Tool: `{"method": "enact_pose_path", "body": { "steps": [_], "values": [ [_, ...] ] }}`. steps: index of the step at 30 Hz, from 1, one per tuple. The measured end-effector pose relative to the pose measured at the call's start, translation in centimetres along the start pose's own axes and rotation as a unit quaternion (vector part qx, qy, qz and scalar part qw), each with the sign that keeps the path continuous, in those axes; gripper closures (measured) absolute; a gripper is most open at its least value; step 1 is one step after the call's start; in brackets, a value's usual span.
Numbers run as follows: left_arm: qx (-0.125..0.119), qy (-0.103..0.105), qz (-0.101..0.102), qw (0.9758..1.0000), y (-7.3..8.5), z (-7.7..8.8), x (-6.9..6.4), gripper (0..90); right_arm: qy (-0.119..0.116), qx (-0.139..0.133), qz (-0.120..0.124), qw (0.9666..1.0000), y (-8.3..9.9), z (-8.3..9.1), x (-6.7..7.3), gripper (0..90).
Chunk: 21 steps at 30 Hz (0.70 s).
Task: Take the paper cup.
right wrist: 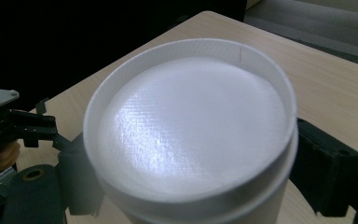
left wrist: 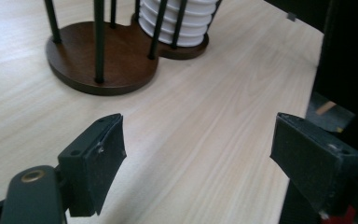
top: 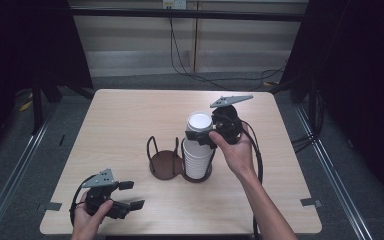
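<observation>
High view, pale wood surface [top: 120, 125] on grey floor between dark curtains, right tongs [top: 203, 136] clamped on top white cup [top: 199, 123] of stack in dark holder [top: 164, 164], left gripper view, left tongs [left wrist: 200, 154] wide open, holding nothing, above bare wood, right gripper view, cup's upturned base between jaws.

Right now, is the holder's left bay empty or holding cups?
Empty: the left bay shows bare wooden base between its rods; the cup stack sits in the other.
</observation>
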<state>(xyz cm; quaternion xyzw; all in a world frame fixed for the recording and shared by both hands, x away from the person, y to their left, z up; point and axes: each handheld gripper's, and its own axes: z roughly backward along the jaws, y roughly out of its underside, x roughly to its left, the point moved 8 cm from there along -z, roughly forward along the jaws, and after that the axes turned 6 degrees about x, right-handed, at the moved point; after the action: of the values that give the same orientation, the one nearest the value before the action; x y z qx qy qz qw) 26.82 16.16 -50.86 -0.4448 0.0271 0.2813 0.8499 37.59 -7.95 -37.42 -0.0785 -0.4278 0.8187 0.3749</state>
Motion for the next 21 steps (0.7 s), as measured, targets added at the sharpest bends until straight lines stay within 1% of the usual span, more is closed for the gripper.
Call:
{"method": "enact_pose_path", "body": {
  "steps": [2, 7, 10, 16, 21],
  "values": [
    [0.0, -0.004, 0.0, 1.0, 0.01, -0.01, 0.06, 17.4, 0.002, 0.001, 0.003, 1.0, 0.0, 0.07, 0.0, 17.8],
    [0.001, -0.004, 0.004, 1.0, 0.03, -0.06, 0.1, 17.4, 0.007, 0.005, 0.007, 0.9999, -0.11, 0.13, 0.05, 18.6],
    [0.001, -0.006, 0.003, 1.0, 0.04, -0.08, 0.12, 17.4, 0.009, 0.007, 0.01, 0.9999, -0.13, 0.17, 0.07, 18.9],
    [0.005, -0.002, 0.004, 1.0, 0.11, -0.17, 0.12, 17.2, 0.01, 0.01, 0.009, 0.9999, -0.26, 0.25, 0.05, 19.1],
    [0.007, -0.002, 0.005, 1.0, 0.14, -0.26, 0.14, 17.2, 0.01, 0.002, 0.009, 0.9999, -0.49, 0.54, 0.09, 19.6]
  ]
}}
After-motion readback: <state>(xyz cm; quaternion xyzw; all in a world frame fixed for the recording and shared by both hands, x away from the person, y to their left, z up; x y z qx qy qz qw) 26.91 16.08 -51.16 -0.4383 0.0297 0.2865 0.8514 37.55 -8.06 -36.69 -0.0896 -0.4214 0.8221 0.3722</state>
